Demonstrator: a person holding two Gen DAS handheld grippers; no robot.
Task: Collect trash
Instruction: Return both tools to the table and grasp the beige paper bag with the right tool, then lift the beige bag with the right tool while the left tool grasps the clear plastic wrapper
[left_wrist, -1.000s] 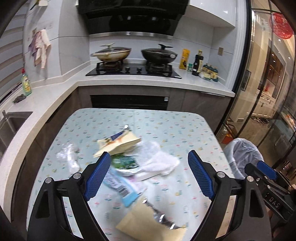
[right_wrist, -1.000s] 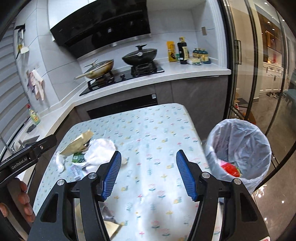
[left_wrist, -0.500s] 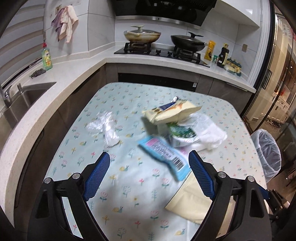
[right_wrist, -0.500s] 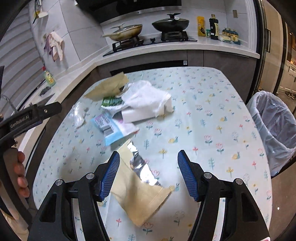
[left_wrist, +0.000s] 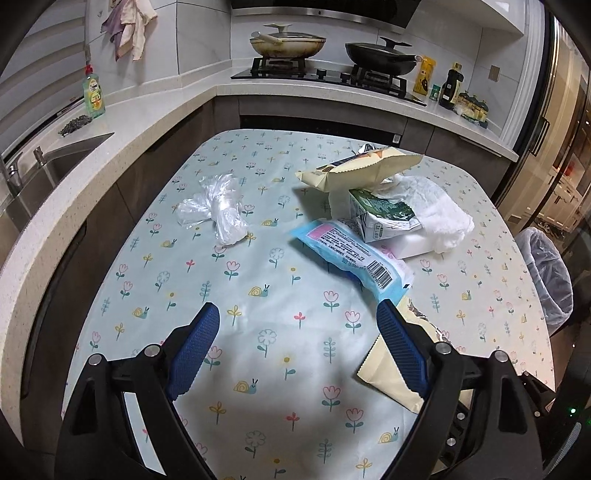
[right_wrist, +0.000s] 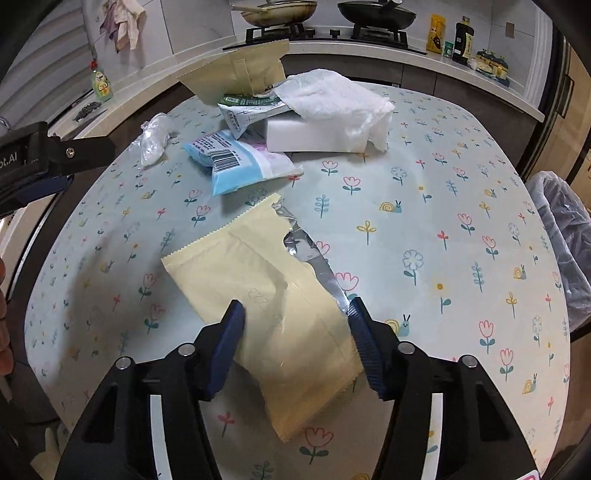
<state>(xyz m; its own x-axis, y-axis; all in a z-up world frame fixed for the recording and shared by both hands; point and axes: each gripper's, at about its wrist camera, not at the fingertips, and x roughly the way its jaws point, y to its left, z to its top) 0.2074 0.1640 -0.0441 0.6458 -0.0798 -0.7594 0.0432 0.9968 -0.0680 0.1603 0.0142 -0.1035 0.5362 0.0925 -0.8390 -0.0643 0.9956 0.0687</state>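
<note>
Two claws share our work, yet only the right claw (right_wrist: 295, 325), closing, straddles the torn cream wrapper (right_wrist: 258, 280), which runs far-left to near-right on the surface (right_wrist: 443, 206), while the left claw (left_wrist: 295, 332) hangs wide apart.

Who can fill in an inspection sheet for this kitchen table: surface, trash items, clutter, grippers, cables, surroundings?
Surface: table under a floral cloth.
Job's things: torn yellow packet nearest; blue wrapper; clear plastic bag; a pile with a second yellow packet, green carton, white tissue on a white block.
Clutter: nothing seen.
Grippers: left gripper open over bare cloth; right gripper closing, torn packet between its fingers, pads not pressing.
Cables: nothing seen.
Surroundings: lined bin beside the table; stove with two pans; sink.
</note>
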